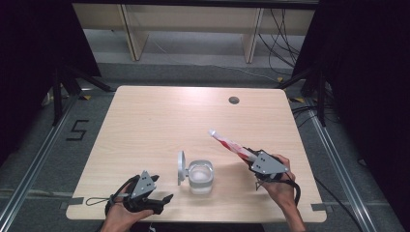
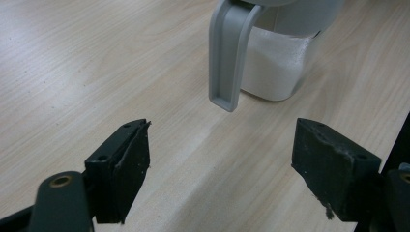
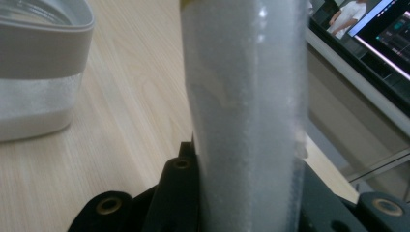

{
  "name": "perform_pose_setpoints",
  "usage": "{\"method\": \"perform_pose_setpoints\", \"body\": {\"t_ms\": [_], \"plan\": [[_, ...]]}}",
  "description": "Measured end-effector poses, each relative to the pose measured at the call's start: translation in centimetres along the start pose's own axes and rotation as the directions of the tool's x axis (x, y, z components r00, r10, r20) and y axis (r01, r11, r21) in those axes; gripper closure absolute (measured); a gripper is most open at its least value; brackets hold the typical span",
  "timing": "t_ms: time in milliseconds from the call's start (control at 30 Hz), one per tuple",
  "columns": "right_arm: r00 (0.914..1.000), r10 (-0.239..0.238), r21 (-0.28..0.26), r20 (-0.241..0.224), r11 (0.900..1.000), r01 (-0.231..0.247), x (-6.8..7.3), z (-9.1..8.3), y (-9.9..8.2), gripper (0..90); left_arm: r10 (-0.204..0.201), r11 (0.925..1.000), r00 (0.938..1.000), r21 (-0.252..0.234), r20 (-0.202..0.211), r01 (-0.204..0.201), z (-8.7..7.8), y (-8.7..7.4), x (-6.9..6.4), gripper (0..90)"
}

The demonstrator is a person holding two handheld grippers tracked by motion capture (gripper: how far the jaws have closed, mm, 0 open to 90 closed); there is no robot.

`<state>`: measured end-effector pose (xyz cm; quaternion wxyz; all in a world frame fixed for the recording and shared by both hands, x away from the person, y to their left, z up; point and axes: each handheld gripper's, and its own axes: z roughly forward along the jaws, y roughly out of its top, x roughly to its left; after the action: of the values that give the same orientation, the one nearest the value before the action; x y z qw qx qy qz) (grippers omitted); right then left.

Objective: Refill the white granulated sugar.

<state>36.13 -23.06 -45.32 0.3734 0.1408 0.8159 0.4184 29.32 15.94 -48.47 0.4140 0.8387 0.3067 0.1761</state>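
High view: a light wooden table [image 1: 145, 125] carries a small clear container [image 1: 200, 177] with a grey rim near its front edge, its grey lid [image 1: 181, 167] standing open on edge at the container's left side. A white granular fill occupies the lower part of the container.

The left gripper [image 1: 162, 202] lies low at the table's front-left, held by the person's left hand [image 1: 123, 215], well short of the container. In the left gripper view, its jaws stand wide apart with nothing between them; the pads [image 2: 135, 159] hover over bare wood, and the open lid [image 2: 227, 53] hangs down ahead of them, with the container [image 2: 278, 63] behind it.

The right gripper [image 1: 248, 157], held by the right hand [image 1: 280, 186], is clenched on a long white tube with red markings [image 1: 229, 143]. The tube slants up and to the left from the jaws, its free end raised above the table, to the right of the container and apart from it. In the right gripper view, the tube [image 3: 246, 111] rises frosted and translucent between the closed jaws, and the container [image 3: 41, 67] stands at the left.

A dark round grommet [image 1: 234, 100] sits near the table's far edge.
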Motion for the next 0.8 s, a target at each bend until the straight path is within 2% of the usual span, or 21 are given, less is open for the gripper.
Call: {"method": "perform_pose_setpoints", "body": {"t_ms": [67, 133, 300, 333, 367, 400, 500, 600, 667, 700, 733, 767, 800], "plan": [[0.9986, 0.053, -0.013, -0.006, 0.9985, -0.053, -0.1, 0.4, -0.3, 79.2, 0.007, 1.0, 1.0, 0.002, -0.003, -0.007, 0.0, 0.0, 0.0, 20.9], [0.9957, 0.092, -0.024, -0.013, 0.9954, -0.092, -0.2, 0.7, -0.6, 79.3, -0.006, 1.0, 1.0, -0.001, -0.006, 0.006, 0.0, 0.0, 0.0, 21.0], [0.9885, 0.146, -0.065, -0.037, 0.9868, -0.149, -0.4, 1.4, -1.1, 79.3, -0.016, 0.9999, 0.9999, -0.003, 0.0, 0.016, 0.0, 0.0, -0.1, 21.0], [0.9866, 0.157, -0.059, -0.045, 0.9855, -0.159, -0.3, 1.5, -1.2, 79.4, -0.005, 1.0, 1.0, 0.0, -0.006, 0.005, 0.0, 0.0, 0.0, 21.0], [0.9879, 0.146, -0.062, -0.051, 0.9869, -0.149, -0.4, 1.7, -1.3, 79.4, -0.006, 1.0, 1.0, 0.001, -0.006, 0.006, 0.0, 0.0, -0.1, 21.0], [0.9847, 0.165, -0.056, -0.054, 0.9841, -0.168, -0.2, 1.8, -1.3, 79.4, -0.007, 1.0, 1.0, -0.002, -0.003, 0.007, 0.0, 0.0, 0.0, 21.0], [0.9836, 0.171, -0.046, -0.057, 0.9837, -0.174, -0.2, 2.1, -1.7, 79.3, -0.018, 0.9998, 0.9998, -0.007, -0.005, 0.018, -0.1, 0.0, -0.1, 20.9], [0.9792, 0.194, -0.028, -0.06, 0.9803, -0.196, -0.2, 2.1, -2.0, 79.4, -0.009, 1.0, 0.9999, 0.001, -0.005, 0.009, -0.1, 0.0, 0.0, 21.0], [0.9729, 0.225, -0.03, -0.051, 0.9734, -0.227, -0.3, 2.0, -2.1, 78.9, -0.004, 1.0, 1.0, 0.002, -0.007, 0.004, -0.2, 0.0, 0.0, 20.9], [0.9693, 0.239, -0.009, -0.058, 0.9708, -0.24, -0.3, 1.9, -2.2, 78.6, -0.004, 1.0, 1.0, 0.0, -0.007, 0.004, -0.2, 0.0, 0.0, 20.9], [0.9725, 0.228, -0.004, -0.046, 0.9735, -0.229, -0.4, 1.9, -2.2, 78.3, -0.005, 1.0, 1.0, 0.0, -0.004, 0.005, -0.2, 0.0, 0.0, 20.9], [0.9646, 0.259, 0.02, -0.052, 0.966, -0.258, -0.2, 1.8, -2.2, 78.1, -0.002, 1.0, 1.0, -0.005, -0.009, 0.002, -0.2, 0.0, 0.0, 21.0], [0.9675, 0.249, 0.015, -0.043, 0.9685, -0.249, -0.4, 1.8, -2.3, 77.9, 0.007, 1.0, 1.0, 0.003, -0.005, -0.007, -0.2, 0.0, 0.1, 21.0]]}}
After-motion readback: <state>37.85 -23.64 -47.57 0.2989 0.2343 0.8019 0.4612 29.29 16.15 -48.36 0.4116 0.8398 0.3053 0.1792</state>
